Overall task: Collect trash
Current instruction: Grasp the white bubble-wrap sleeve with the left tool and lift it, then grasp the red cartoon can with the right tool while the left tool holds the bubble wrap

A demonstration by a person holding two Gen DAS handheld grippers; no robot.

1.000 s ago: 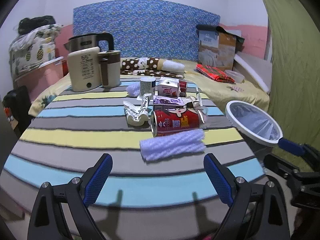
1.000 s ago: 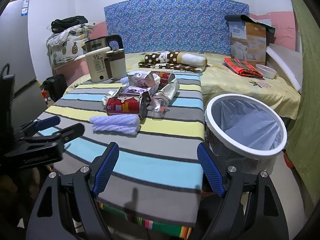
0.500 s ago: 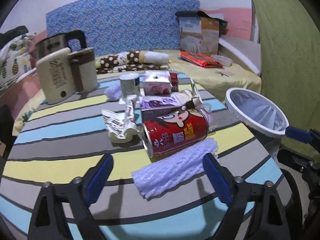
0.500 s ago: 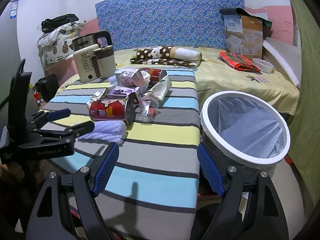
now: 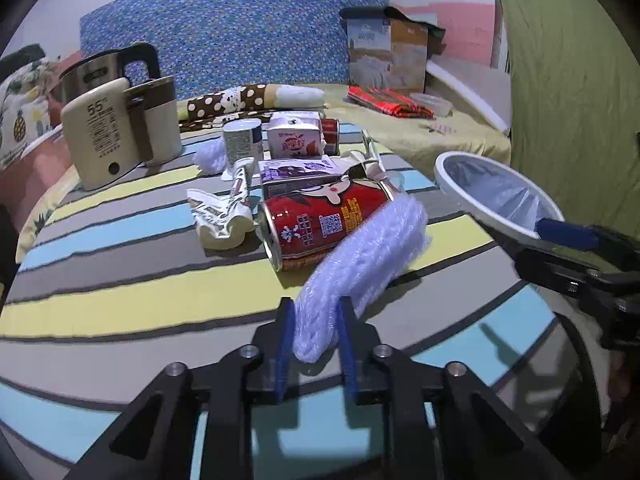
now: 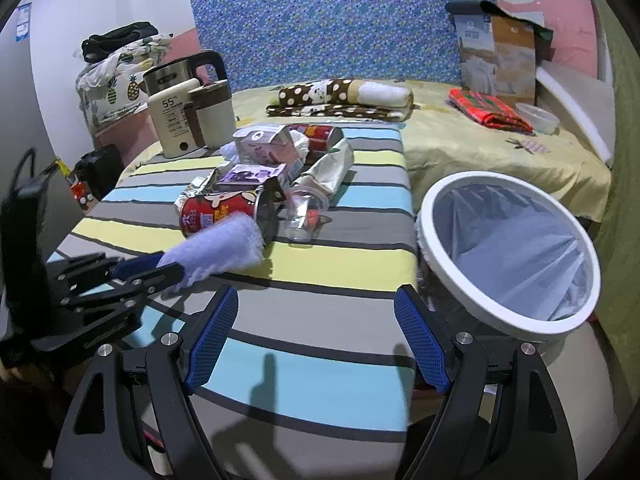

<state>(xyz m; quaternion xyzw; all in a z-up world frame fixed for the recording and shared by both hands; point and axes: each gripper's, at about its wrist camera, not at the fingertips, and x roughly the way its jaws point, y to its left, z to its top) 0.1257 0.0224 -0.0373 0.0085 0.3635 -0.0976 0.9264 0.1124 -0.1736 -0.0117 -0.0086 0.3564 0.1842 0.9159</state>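
At the tabletop's [image 5: 132, 292] near edge, left gripper [image 5: 314, 344] jaws have just been closing and now pinch the foam sleeve [image 5: 360, 256], so next it probably needs carrying over to the bin [image 6: 508, 256] while right gripper [image 6: 316, 344] jaws stay spread.

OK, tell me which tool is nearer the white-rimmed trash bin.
Right. The right tool hangs open at the table edge with the trash bin just beside it. The left tool is farther over the striped table, clamped on the white foam sleeve.
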